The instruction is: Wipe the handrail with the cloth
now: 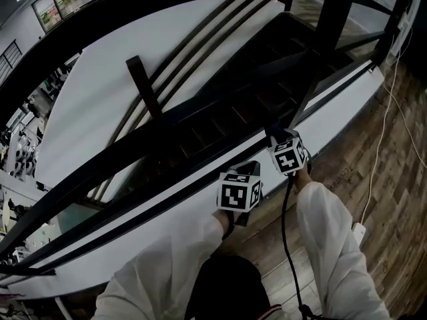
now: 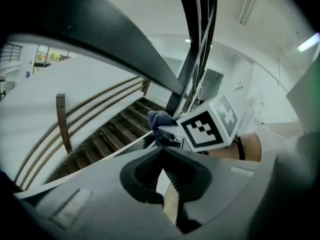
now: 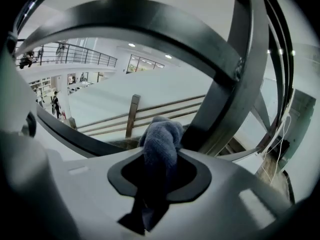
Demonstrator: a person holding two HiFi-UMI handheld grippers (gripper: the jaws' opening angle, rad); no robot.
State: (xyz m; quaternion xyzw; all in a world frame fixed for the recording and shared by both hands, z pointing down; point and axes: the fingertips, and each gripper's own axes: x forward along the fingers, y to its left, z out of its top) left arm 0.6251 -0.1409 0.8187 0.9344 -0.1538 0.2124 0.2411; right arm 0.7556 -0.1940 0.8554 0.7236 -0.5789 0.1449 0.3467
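White sleeves (image 1: 333,245) frame the head view as I work both tools low at a staircase balustrade. My right claw (image 3: 161,156) is pinching the blue-grey cloth (image 3: 161,134). Its bunched end pokes forward out of the jaws, just beside the foot of a dark slanting post (image 3: 232,99); whether it touches the post I cannot tell. My left claw (image 2: 161,150) is pressed together with nothing in it, close by the right one on the near side of that post. The handrail (image 3: 140,14) sits above the post, a broad dark bar whose long axis sweeps in a curve alongside the stairs (image 1: 233,115) beyond the post. I judge the cloth soft, light and limp. It will fold and drag rather than push, so the grip around its middle, with a thick wad left proud, suits wiping. Its long axis runs along the jaws, pointing at the post. The rail looks rigid, fixed and smooth, likely slick under the fabric, so I expect to need steady pressure along its run.
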